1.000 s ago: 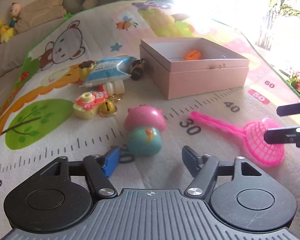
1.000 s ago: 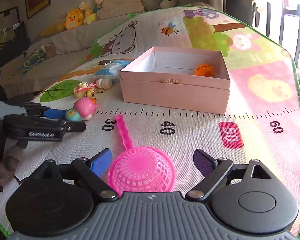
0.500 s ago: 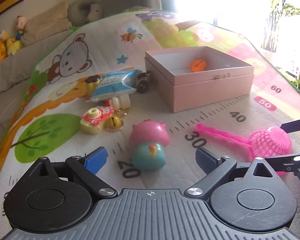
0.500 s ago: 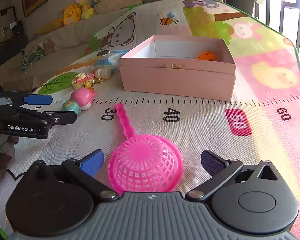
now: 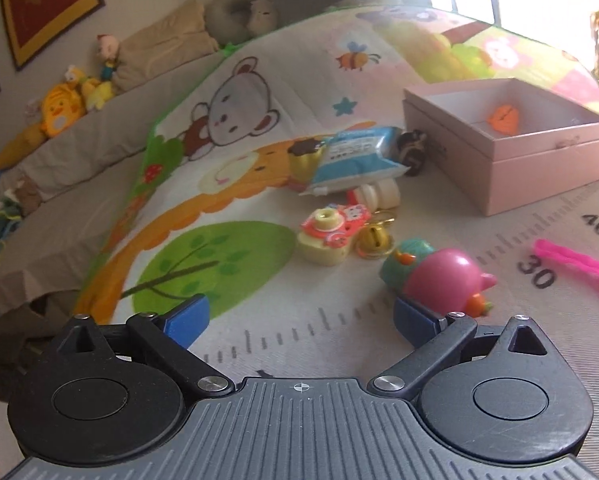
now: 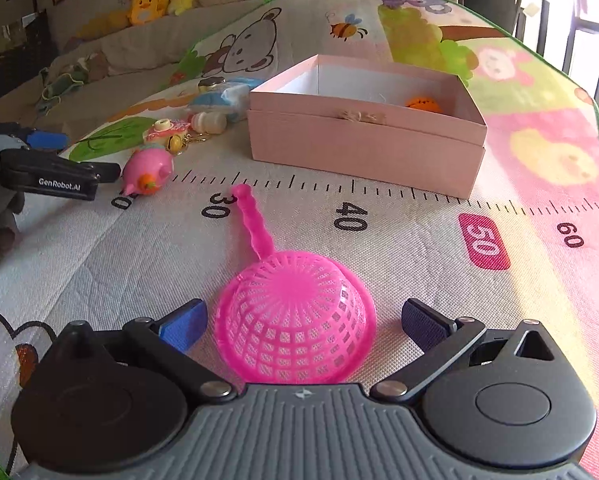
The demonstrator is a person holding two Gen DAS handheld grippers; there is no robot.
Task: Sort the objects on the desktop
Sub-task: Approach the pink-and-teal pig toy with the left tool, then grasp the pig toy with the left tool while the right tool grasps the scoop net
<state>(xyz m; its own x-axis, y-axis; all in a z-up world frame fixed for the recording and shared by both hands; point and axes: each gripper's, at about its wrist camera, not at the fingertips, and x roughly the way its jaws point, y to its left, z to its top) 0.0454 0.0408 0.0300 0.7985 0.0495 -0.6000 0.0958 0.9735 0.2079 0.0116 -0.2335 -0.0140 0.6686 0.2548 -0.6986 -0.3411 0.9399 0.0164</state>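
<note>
Pig toy [image 5: 439, 276] now lying tipped over beside left gripper [image 5: 299, 318], jaws spread; regrasp likely needed. Right gripper [image 6: 301, 320] straddling sieve [image 6: 295, 332], jaws spread.

Neon-pink strainer [image 6: 295, 326], pale-pink box [image 6: 363, 148] (orange toy [image 6: 420, 103] inside).

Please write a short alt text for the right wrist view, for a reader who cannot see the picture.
An open right gripper sits low over a play mat, its fingers on either side of an upside-down pink strainer. Beyond stands an open pink box with an orange toy inside; at left, the left gripper is beside a pink toy.
</note>
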